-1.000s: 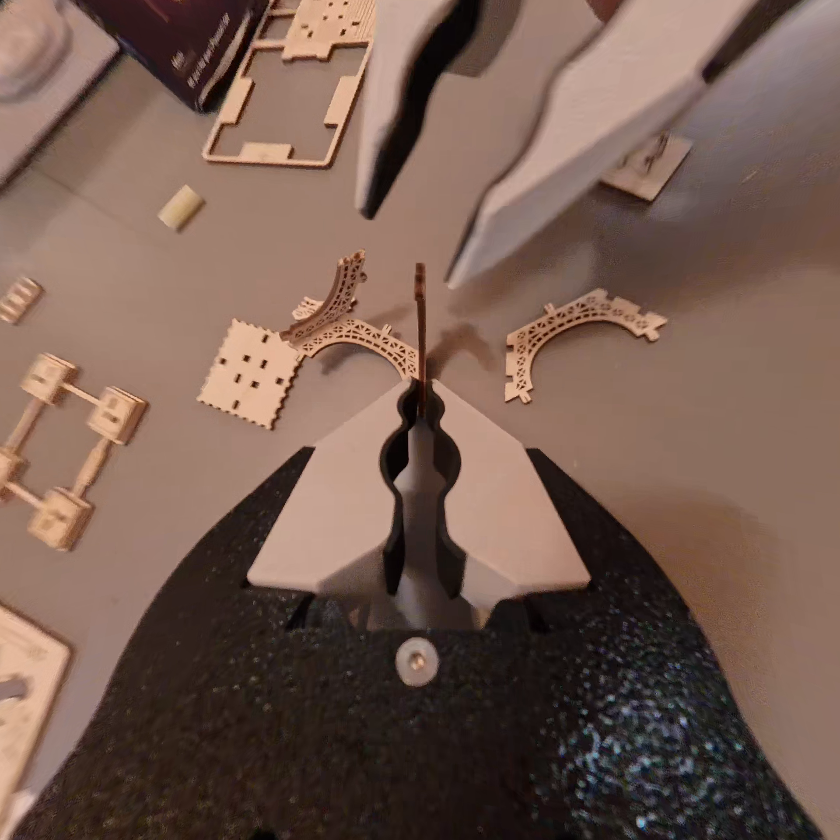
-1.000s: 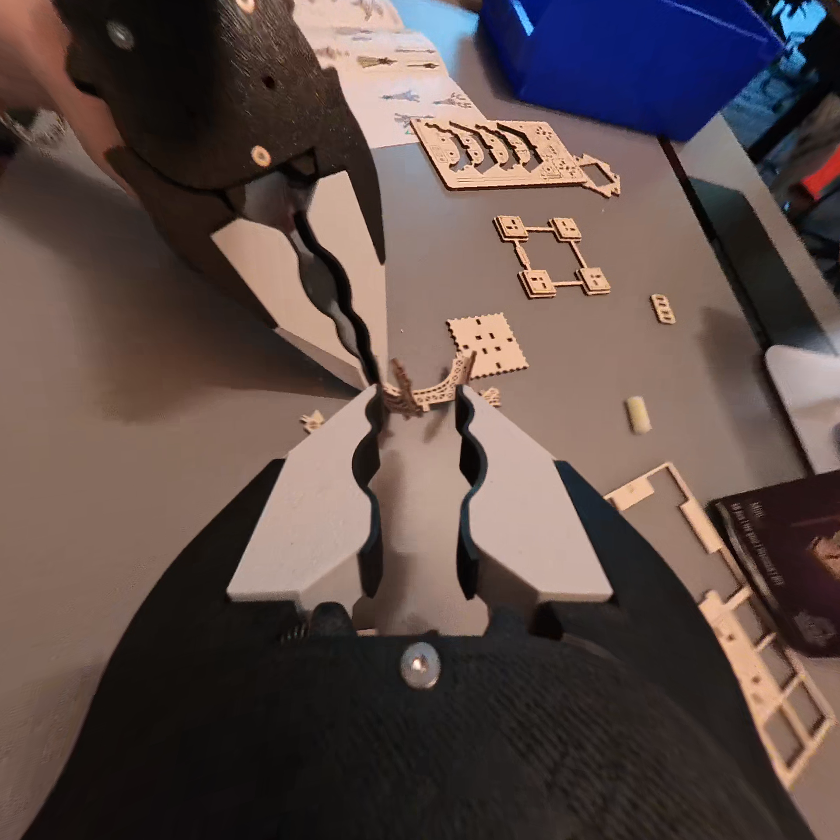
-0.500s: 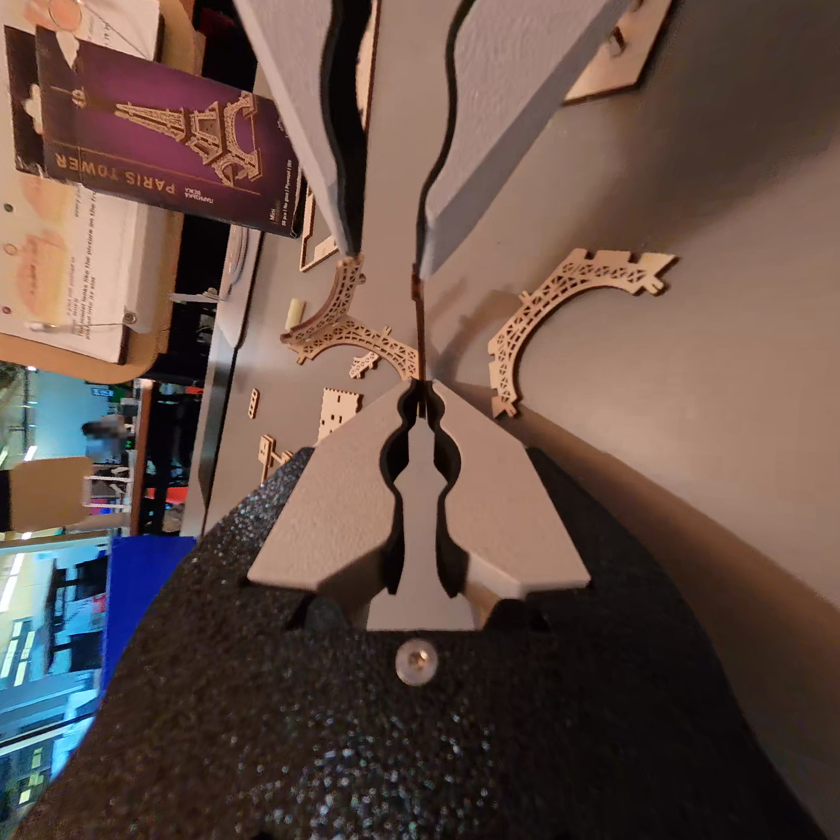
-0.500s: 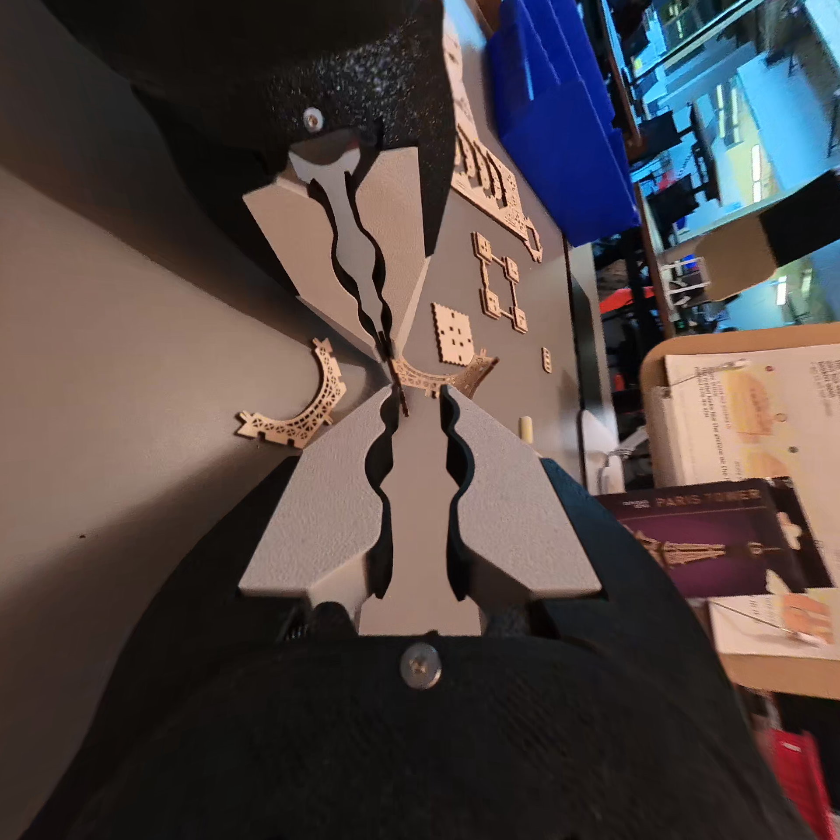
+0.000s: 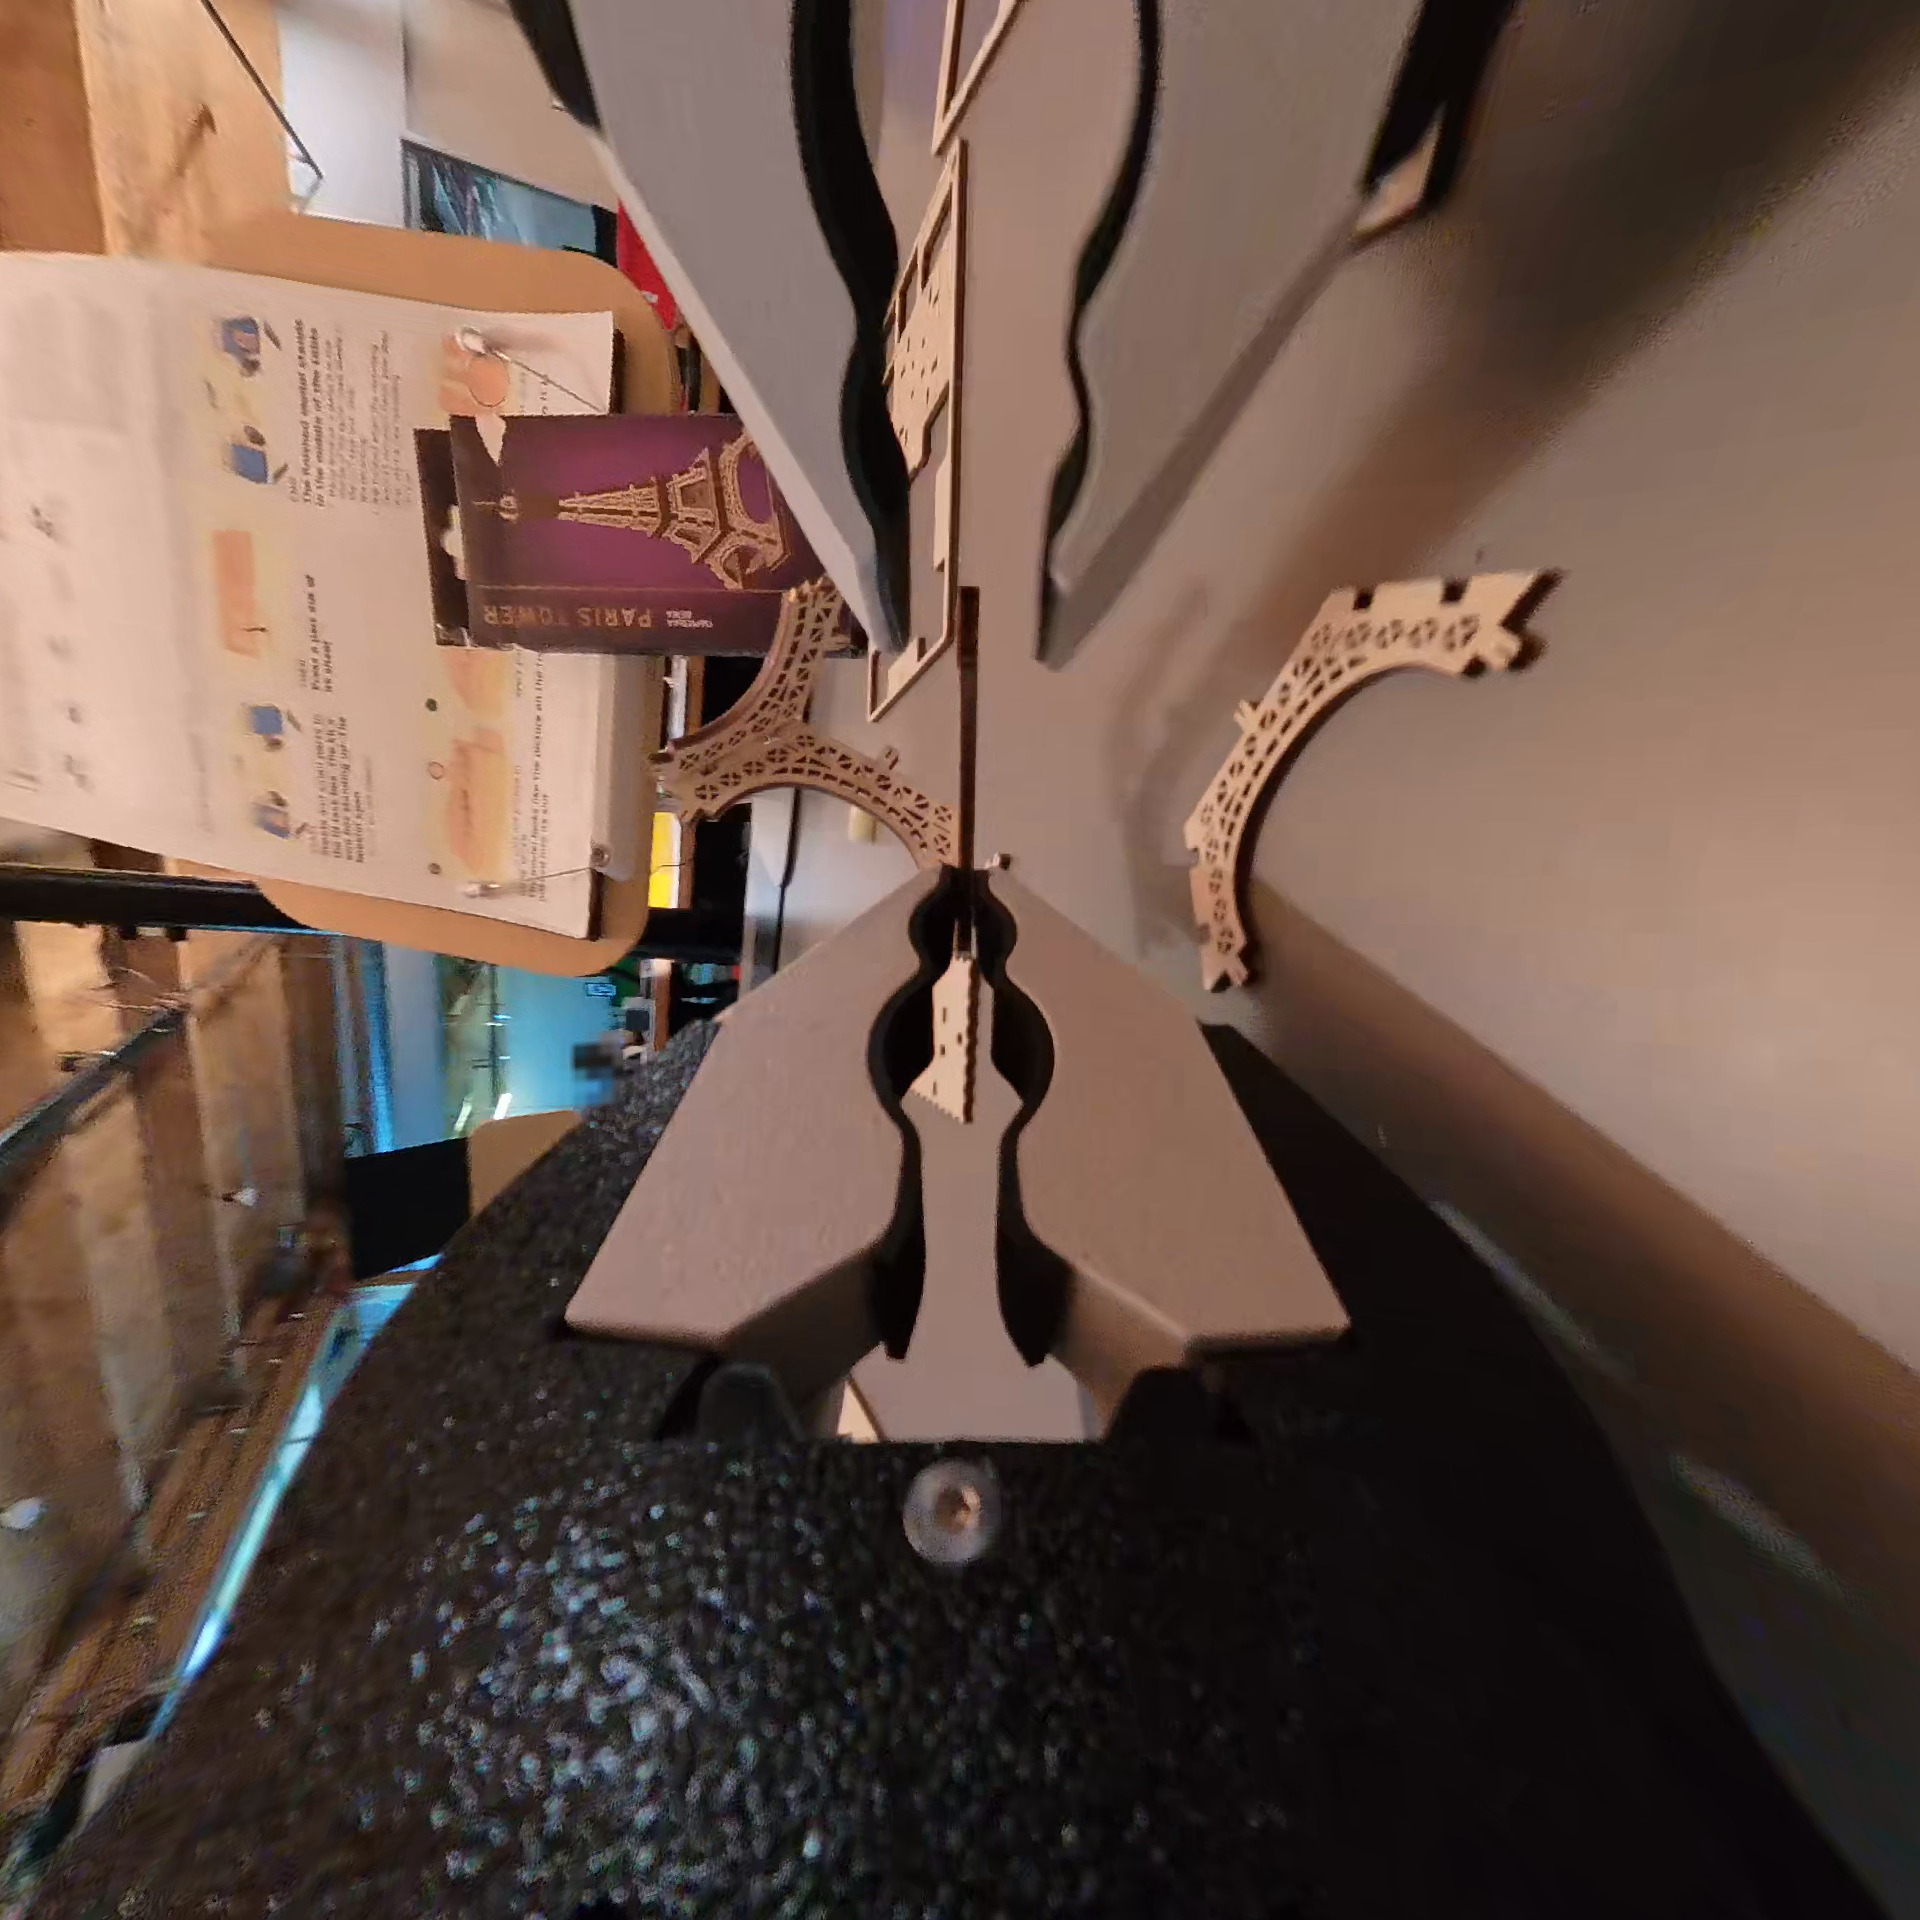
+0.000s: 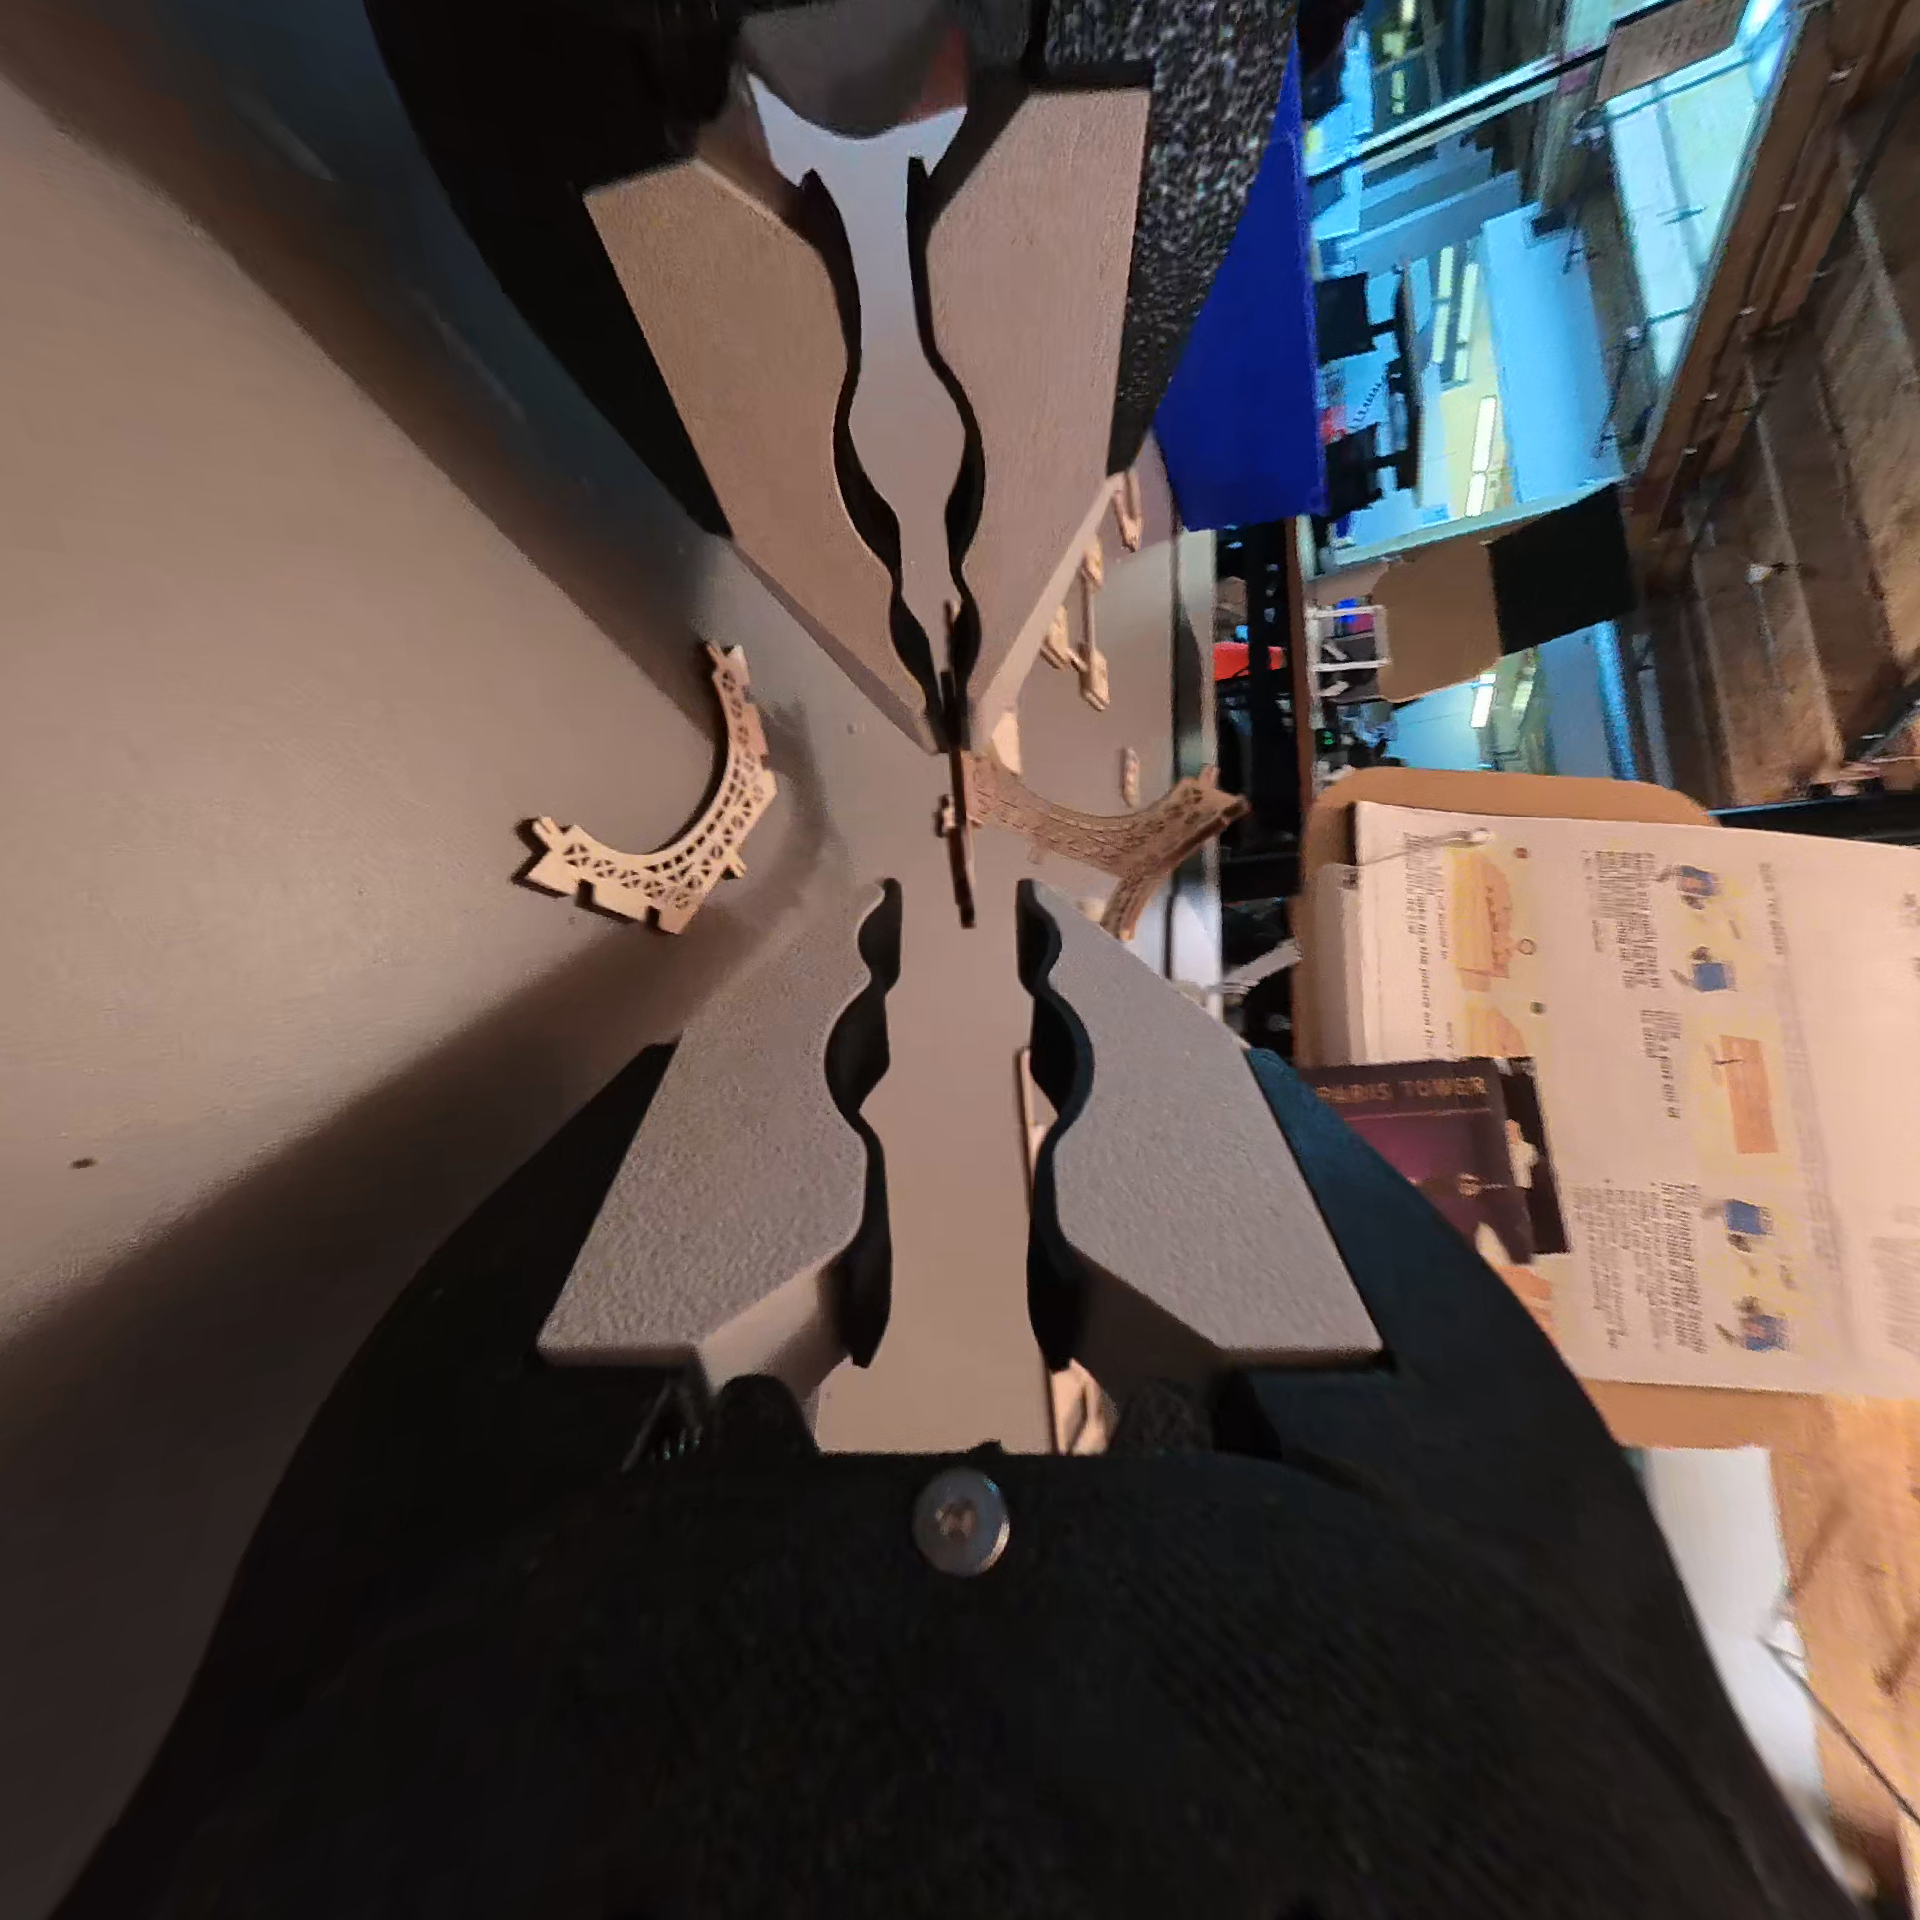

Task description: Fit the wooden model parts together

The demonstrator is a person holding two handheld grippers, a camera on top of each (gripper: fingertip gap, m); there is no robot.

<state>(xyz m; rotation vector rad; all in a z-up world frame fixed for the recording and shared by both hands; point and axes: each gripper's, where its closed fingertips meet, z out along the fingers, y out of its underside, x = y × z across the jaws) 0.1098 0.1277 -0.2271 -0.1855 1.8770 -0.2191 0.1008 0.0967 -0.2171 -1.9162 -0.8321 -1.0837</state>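
Observation:
My left gripper (image 5: 966, 873) is shut on a thin wooden arch part (image 5: 966, 727), seen edge-on, and holds it off the grey table (image 5: 1558, 520). Two lattice arches (image 5: 800, 748) joined to that part stick out to its left. My right gripper (image 6: 956, 904) is open, facing the left gripper (image 6: 951, 717) tip to tip. The held part's free end (image 6: 961, 842) lies between the right fingers without touching them. In the left wrist view the right gripper (image 5: 971, 623) shows at the top. A loose lattice arch (image 5: 1351, 727) lies on the table and also shows in the right wrist view (image 6: 675, 831).
A purple kit box (image 5: 623, 540) and an instruction sheet on a clipboard (image 5: 291, 582) stand beyond the table edge. A square perforated plate (image 5: 956, 1039) shows behind the left fingers. A blue bin (image 6: 1236, 395) and cut-out wooden sheets (image 5: 925, 343) lie farther along the table. The tips of one gripper are about 4 centimetres away from the tips of the other.
Both grippers have rolled onto their sides, so the table now looks upright. The left gripper has lifted the joined arches. The right gripper's open fingers have closed in around the part's free end.

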